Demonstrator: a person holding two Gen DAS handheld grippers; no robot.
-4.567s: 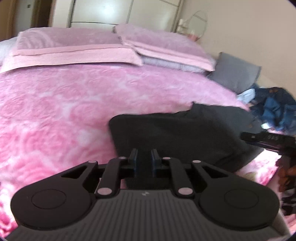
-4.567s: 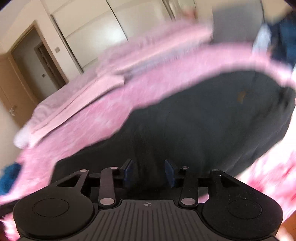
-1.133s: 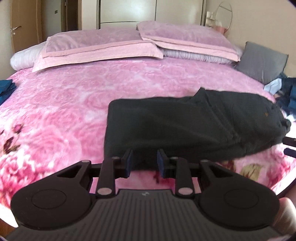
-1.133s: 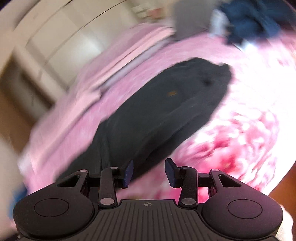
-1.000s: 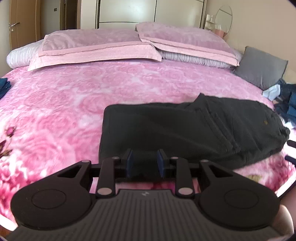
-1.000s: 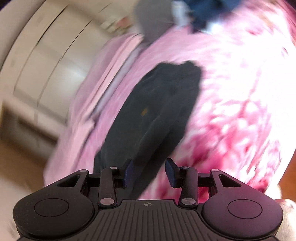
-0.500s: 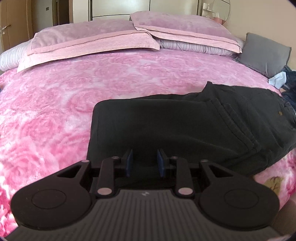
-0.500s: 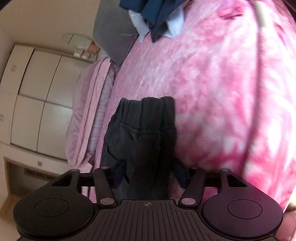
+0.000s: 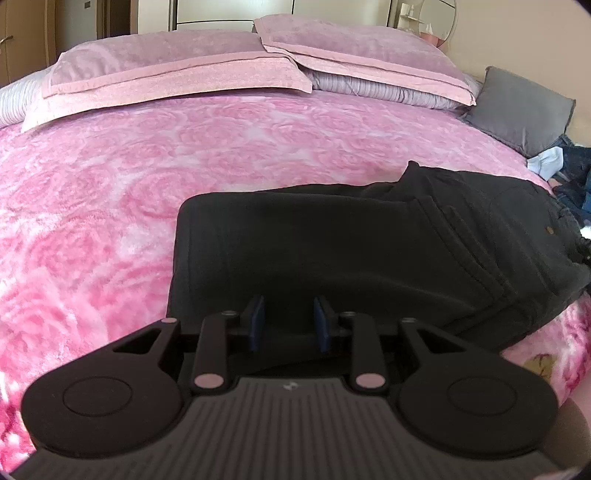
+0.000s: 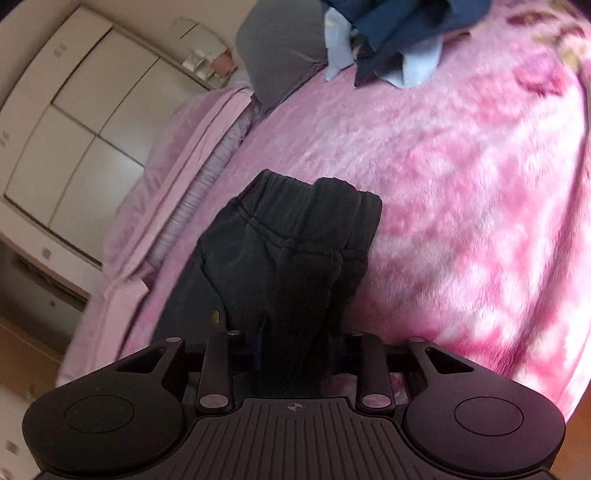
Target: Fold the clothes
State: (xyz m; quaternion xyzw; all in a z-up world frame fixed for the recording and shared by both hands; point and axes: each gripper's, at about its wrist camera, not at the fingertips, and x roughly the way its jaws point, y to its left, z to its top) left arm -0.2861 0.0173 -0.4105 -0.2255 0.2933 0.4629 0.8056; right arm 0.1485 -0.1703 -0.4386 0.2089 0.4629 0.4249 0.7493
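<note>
Black pants [image 9: 369, 240] lie folded lengthwise on the pink bedspread [image 9: 110, 192], leg ends on the left and waistband on the right. My left gripper [image 9: 288, 325] hangs low over the near corner of the leg end. Its blue pads [image 9: 255, 323] stand apart with flat dark cloth under the gap. In the right wrist view the elastic waistband of the pants [image 10: 280, 236] is bunched into a ridge. That ridge runs straight into my right gripper [image 10: 297, 350], whose jaws are closing. The cloth fills the gap and hides the pads.
Two pink pillows [image 9: 177, 70] lie across the head of the bed, with a grey cushion [image 9: 517, 107] at the right. A heap of blue clothes [image 10: 399, 33] sits beyond the waistband. White wardrobe doors [image 10: 74, 110] stand behind the bed. The bed's edge runs just right of the pants.
My left gripper came forward and lower until it stood over the pants' leg end. My right gripper swung in onto the waistband, and its jaws narrowed around the cloth.
</note>
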